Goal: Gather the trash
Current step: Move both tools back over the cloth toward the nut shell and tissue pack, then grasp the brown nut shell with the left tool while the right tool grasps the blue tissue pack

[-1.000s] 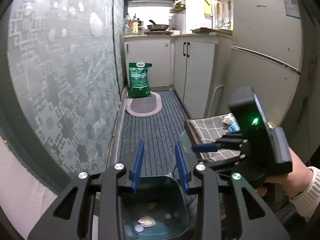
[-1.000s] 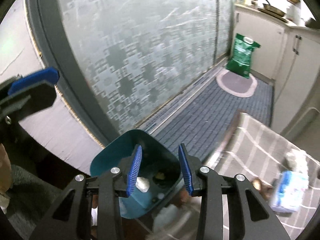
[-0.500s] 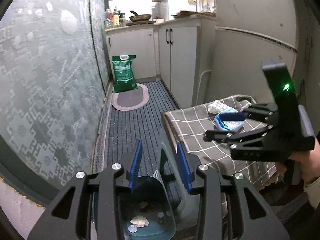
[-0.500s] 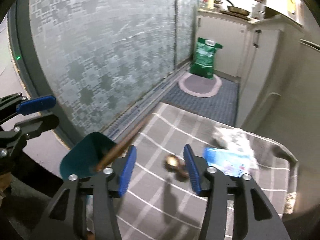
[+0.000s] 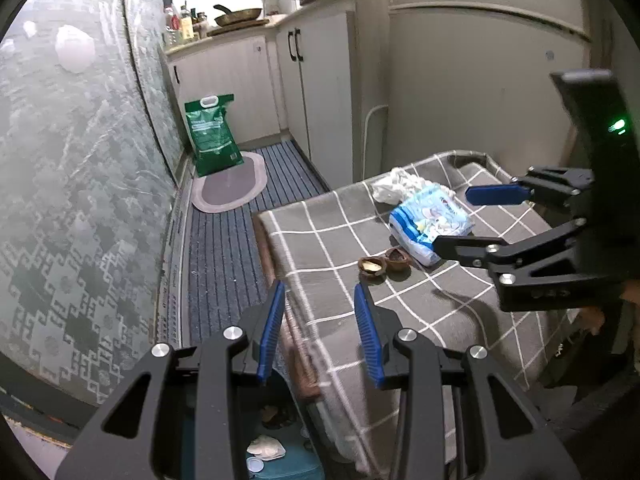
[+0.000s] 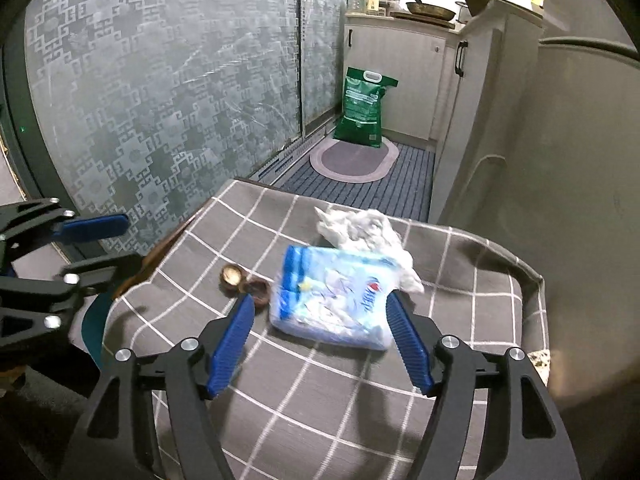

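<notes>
Right tool lining up on the tissue pack, left tool idle by the bin.
Right tool jaws opening wide, straddling blue tissue pack on the checked desk, not touching; left tool narrow, empty, over teal bin below the desk edge, ready for drops.

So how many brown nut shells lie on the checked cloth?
2: one shell with a pale inside, left; one dark shell beside it, next to the blue pack.

The teal bin is cut off by the frame edge, its contents too blurred to identify.
</notes>
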`<state>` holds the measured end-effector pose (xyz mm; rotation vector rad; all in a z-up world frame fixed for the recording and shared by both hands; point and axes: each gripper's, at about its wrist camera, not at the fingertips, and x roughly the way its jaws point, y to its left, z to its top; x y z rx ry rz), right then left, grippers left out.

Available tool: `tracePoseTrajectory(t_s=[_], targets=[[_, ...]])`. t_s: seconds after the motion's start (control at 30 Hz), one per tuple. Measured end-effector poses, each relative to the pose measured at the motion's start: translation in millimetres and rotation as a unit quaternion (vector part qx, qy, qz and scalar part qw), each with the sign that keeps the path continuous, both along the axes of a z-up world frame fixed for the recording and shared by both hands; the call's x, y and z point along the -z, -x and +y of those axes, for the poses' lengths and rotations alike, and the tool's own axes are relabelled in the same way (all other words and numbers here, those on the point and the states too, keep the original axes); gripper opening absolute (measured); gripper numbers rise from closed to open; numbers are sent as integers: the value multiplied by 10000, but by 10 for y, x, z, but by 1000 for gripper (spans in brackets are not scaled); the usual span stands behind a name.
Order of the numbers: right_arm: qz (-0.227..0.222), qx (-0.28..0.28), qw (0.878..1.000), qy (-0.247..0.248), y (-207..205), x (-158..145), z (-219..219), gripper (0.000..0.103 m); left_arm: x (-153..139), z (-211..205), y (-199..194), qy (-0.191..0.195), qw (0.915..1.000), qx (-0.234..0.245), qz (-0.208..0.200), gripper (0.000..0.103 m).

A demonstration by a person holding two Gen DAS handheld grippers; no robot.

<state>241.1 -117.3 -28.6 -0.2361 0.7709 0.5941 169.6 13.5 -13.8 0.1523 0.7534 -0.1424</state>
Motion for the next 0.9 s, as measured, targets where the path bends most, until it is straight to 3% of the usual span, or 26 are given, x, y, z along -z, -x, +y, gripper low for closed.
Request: tracePoseTrajectory(t_s=[0.47,0.57,0.9], targets=[[251,72,9997,38,-40,128,-279,74,332,-285,-318,-103,9993,208,309,39],[270,76,9996,60,-47,154,-329,83,341,-317,-359,-80,9993,224,296,38],[362,-67,9993,-23,-35,195,-269,86,348,-419,-438,-33,9993,223,295,23]])
